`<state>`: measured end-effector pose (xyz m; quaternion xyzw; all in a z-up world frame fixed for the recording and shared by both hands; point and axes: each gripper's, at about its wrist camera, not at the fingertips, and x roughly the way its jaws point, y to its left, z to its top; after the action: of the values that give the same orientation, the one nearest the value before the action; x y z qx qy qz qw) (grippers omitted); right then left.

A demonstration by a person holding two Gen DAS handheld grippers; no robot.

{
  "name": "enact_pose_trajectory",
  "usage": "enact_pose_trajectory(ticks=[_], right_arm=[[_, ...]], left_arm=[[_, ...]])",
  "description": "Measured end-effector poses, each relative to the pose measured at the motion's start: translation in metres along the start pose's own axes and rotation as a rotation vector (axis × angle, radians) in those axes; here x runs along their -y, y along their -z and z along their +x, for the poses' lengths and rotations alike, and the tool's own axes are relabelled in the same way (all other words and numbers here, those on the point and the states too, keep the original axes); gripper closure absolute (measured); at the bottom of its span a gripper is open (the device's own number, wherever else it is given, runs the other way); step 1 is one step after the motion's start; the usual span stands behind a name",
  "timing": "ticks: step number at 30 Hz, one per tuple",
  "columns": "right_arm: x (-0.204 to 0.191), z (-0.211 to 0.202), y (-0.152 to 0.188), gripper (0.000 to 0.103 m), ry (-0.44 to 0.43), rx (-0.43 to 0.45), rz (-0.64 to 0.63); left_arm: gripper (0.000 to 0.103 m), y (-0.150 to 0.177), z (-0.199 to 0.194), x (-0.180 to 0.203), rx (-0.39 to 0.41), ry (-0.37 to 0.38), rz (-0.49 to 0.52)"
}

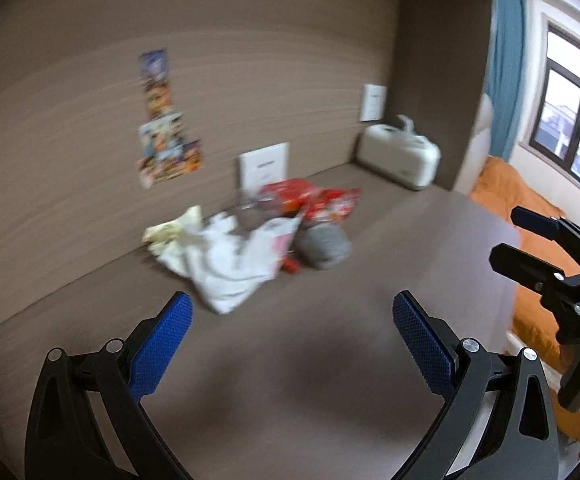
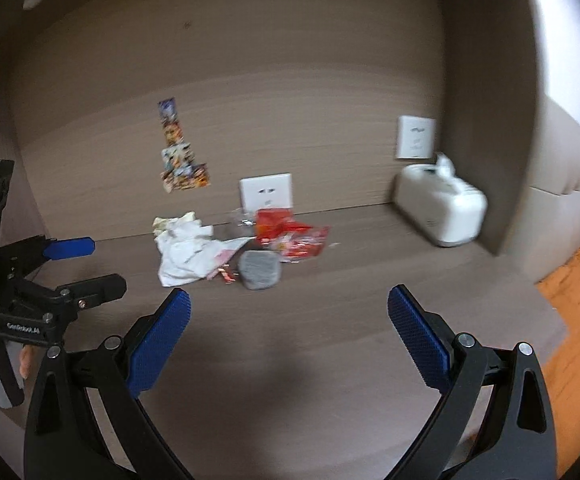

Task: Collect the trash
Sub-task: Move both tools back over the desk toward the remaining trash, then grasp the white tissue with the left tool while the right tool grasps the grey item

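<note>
A heap of trash lies on the brown shelf surface against the back wall. It holds a crumpled white plastic bag (image 1: 229,264) (image 2: 187,254), red snack wrappers (image 1: 322,200) (image 2: 294,236), a grey crumpled lump (image 1: 324,246) (image 2: 259,268) and some clear plastic (image 1: 249,208). My left gripper (image 1: 290,312) is open and empty, short of the heap; it also shows at the left of the right wrist view (image 2: 89,264). My right gripper (image 2: 287,308) is open and empty, short of the heap; it shows at the right edge of the left wrist view (image 1: 514,236).
A white case with a handle (image 1: 400,156) (image 2: 440,208) stands in the back right corner. A wall socket (image 2: 265,192) and colourful stickers (image 1: 161,120) are on the back wall. An orange blanket (image 1: 530,260) lies off the shelf's right edge, by a window (image 1: 570,100).
</note>
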<state>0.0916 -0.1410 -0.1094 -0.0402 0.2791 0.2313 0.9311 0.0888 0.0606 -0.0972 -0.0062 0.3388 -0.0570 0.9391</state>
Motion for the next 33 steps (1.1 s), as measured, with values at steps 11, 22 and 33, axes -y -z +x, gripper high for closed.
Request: enact_pose_trajectory(ticks=[11, 22, 33], right_arm=[[-0.027, 0.085, -0.002, 0.005, 0.035, -0.078, 0.014], [-0.013, 0.144, 0.000, 0.024, 0.051, -0.187, 0.028], [-0.013, 0.186, 0.003, 0.067, 0.005, -0.291, 0.029]], left_arm=[[0.006, 0.002, 0.055, -0.042, -0.062, 0.100, -0.009], [0.016, 0.001, 0.107, -0.043, -0.112, 0.161, 0.022], [0.071, 0.000, 0.145, -0.048, -0.196, 0.157, 0.039]])
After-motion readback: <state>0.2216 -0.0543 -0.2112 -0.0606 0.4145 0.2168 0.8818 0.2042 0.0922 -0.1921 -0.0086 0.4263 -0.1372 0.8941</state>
